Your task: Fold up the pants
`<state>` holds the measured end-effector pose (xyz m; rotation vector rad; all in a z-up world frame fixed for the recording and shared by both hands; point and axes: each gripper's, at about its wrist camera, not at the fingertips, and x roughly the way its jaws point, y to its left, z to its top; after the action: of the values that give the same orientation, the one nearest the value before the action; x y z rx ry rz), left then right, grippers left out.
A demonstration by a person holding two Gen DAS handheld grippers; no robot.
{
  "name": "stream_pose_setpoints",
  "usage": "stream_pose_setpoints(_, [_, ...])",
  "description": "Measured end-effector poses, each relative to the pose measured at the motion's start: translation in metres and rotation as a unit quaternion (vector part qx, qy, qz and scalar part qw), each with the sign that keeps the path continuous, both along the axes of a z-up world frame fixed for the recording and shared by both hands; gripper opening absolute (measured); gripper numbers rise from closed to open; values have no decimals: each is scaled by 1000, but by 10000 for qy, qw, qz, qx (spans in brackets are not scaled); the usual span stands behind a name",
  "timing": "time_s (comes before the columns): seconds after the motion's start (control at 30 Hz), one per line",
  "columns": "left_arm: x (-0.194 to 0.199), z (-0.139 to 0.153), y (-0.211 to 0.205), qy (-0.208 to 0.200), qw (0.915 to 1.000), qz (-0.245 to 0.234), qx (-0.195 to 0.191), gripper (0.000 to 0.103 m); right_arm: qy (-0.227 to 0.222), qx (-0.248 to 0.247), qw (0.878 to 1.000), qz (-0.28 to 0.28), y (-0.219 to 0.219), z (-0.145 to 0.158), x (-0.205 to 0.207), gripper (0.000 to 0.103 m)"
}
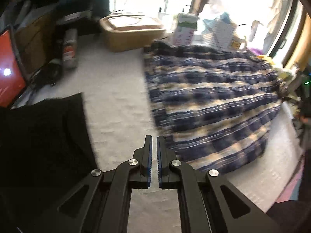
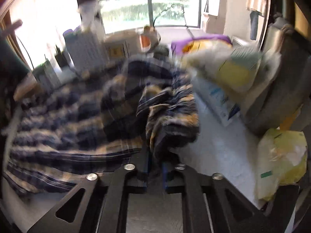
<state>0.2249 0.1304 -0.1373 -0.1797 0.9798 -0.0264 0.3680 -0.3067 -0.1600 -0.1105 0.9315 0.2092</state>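
Observation:
The blue and cream plaid pants (image 1: 210,104) lie spread on a white sheet (image 1: 116,101), to the right of and beyond my left gripper (image 1: 154,141). That gripper hovers above the sheet with its blue pads nearly together and nothing between them. In the blurred right wrist view the pants (image 2: 68,120) stretch away to the left. A bunched fold of them (image 2: 171,116) rises straight out of my right gripper (image 2: 155,153), which is shut on the cloth. The fabric hides its fingertips.
A black cloth (image 1: 42,136) lies at the left, with a red screen (image 1: 7,68) beyond it. A tan basket (image 1: 132,33) and boxes stand at the sheet's far edge by the window. Yellow bags (image 2: 279,159) and packages (image 2: 239,71) crowd the right side.

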Motion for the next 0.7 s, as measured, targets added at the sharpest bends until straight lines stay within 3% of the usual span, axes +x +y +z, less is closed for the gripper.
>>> stream_pose_setpoints(0.07, [6, 4, -8, -72, 9998, -184, -56, 7, -165, 55, 9998, -12, -2, 0, -9, 63])
stream_pose_setpoints(0.13, [12, 4, -17, -96, 9993, -362, -48, 30, -373, -14, 9992, -141, -2, 4, -17, 77])
stream_pose_setpoints(0.2, [20, 0, -22, -114, 9990, -435, -57, 46, -573, -42, 9979, -312, -5, 12, -25, 78])
stream_pose_setpoints(0.3, [30, -12, -26, -3, 9993, -343, 124, 46, -884, -66, 9948, -508, -9, 25, -39, 78])
stream_pose_setpoints(0.37, [33, -20, -26, 37, 9992, -276, 277, 39, -1025, -101, 9933, -528, -8, 32, -45, 78])
stream_pose_setpoints(0.4, [34, -24, -27, 35, 9991, -235, 362, 19, -1082, -96, 9928, -508, -7, 35, -47, 78])
stream_pose_setpoints(0.43, [33, -24, -27, -52, 9987, -198, 466, 9, -1102, -99, 9927, -478, -5, 37, -48, 78])
stream_pose_setpoints(0.53, [31, -24, -24, -142, 9988, -167, 447, 4, -1088, -126, 9935, -321, 2, 36, -53, 78])
stream_pose_setpoints(0.7, [25, -25, -16, -192, 9984, -19, 539, 3, -1039, -79, 9945, -125, 19, 30, -53, 78])
